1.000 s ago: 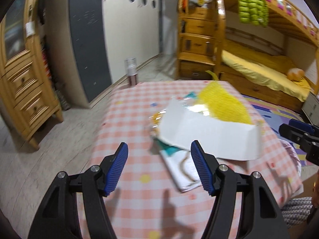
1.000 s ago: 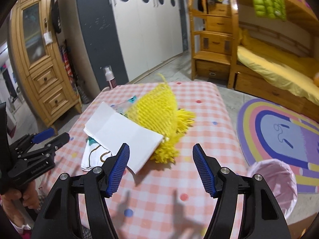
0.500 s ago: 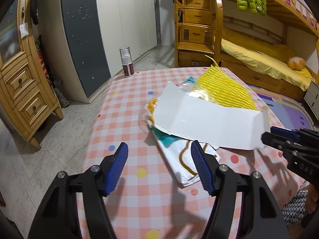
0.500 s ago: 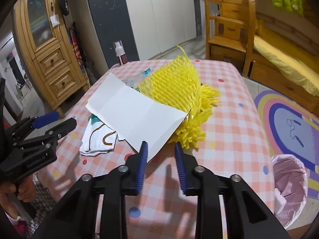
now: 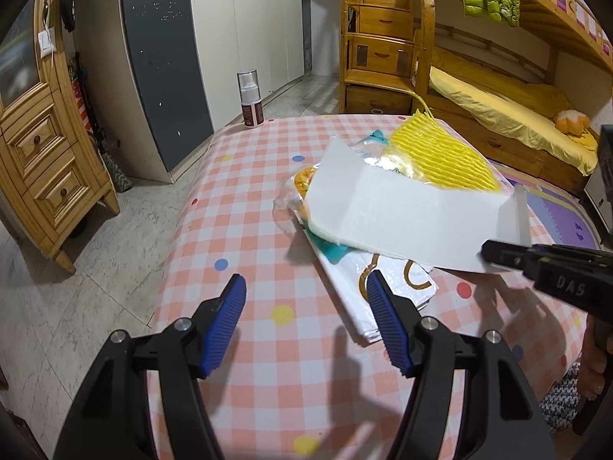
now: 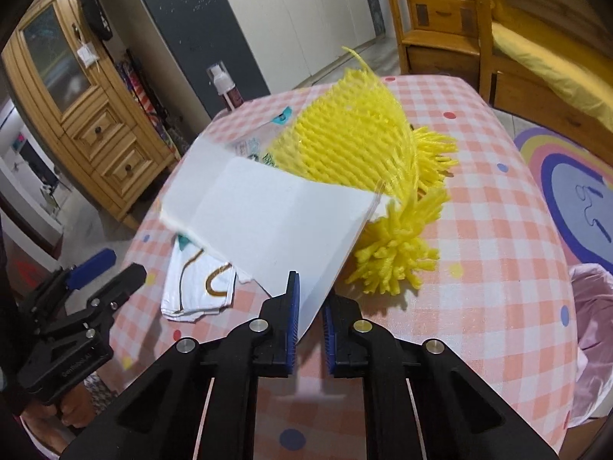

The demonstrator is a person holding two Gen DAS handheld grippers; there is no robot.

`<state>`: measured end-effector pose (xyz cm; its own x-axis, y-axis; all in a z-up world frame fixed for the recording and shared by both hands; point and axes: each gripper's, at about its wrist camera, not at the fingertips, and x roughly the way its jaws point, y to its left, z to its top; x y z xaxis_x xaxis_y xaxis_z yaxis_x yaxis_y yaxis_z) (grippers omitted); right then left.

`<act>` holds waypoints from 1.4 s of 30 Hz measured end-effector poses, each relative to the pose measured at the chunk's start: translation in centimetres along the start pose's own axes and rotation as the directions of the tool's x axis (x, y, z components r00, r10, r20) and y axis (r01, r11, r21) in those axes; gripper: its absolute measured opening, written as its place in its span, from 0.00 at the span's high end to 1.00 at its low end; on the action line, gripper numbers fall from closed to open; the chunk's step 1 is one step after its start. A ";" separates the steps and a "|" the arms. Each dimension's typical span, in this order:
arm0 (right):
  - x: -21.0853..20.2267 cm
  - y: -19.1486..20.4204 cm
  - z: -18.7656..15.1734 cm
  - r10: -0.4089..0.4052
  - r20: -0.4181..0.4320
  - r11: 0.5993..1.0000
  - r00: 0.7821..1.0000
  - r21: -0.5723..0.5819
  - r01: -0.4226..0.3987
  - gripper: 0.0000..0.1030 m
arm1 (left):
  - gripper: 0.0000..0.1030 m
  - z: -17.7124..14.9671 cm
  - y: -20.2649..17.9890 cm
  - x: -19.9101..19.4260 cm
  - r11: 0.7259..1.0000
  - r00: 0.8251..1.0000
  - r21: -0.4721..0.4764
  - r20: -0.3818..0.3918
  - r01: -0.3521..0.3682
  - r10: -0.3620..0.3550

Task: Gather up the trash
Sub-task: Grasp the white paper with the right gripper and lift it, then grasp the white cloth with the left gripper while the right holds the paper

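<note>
Right gripper [image 6: 308, 308] pinched on the near corner of the folded white card [image 6: 276, 222], jaws having just been closing, blue pads [image 6: 293, 306] tight against the sheet on both sides; seen from the left wrist view as a black tip [image 5: 498, 255] clamped on the card's edge [image 5: 402, 214]. Card tilted, its gripped corner raised off the checked tablecloth [image 6: 498, 230], its far end lying over the rest of the heap. Beneath and behind it — yellow foam netting [image 6: 356, 145] with a frayed fringe spilling toward the right, a clear crinkled wrapper [image 5: 291, 203] with something orange inside, and a white bag with teal and gold print [image 5: 383, 283] flat on the cloth. Left gripper [image 5: 306, 314] low over the near part of the table, jaws standing wide with nothing between them, right pad just over the printed bag's edge, whether touching cannot be told. Whole pile near the middle of the table, closer to the right-hand side in the left wrist view. Pink-lined bin [image 6: 590, 306] on the floor beside the table's right edge. Spray bottle [image 5: 251, 97] upright at the far left corner — well apart from the trash. Wooden cabinet [image 5: 38, 145] at left, bunk bed [image 5: 498, 107] beyond.
</note>
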<state>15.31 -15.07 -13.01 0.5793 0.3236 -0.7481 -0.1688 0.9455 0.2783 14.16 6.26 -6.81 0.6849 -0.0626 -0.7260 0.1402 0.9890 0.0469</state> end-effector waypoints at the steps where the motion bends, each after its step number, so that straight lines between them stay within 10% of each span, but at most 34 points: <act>1: -0.3 0.1 0.2 0.005 0.017 1.000 1.000 0.004 -0.005 0.97 | 0.38 -0.1 0.0 0.0 1.000 1.000 -0.002 -0.001 0.000 0.000; 20: -10.4 -0.4 0.9 -0.061 0.519 0.997 0.852 -0.004 0.074 0.99 | 0.30 0.2 -1.9 2.6 0.998 0.996 -0.057 -0.087 0.023 -0.027; 36: -10.4 -2.5 0.0 -0.139 0.480 0.988 0.866 0.009 0.154 0.99 | 0.27 1.0 -5.3 5.1 0.997 0.988 -0.066 -0.150 -0.036 0.026; 42: -10.5 -2.5 -0.3 -0.129 0.477 0.989 0.869 0.000 0.147 0.99 | 0.61 -0.2 -4.6 3.3 1.000 0.990 -0.019 -0.142 -0.019 0.016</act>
<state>9.46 -20.78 -6.04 0.9059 0.1427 -0.3988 -0.0822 0.9829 0.1651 15.66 1.52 -9.58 0.5789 -0.0272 -0.8149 0.1137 0.9924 0.0476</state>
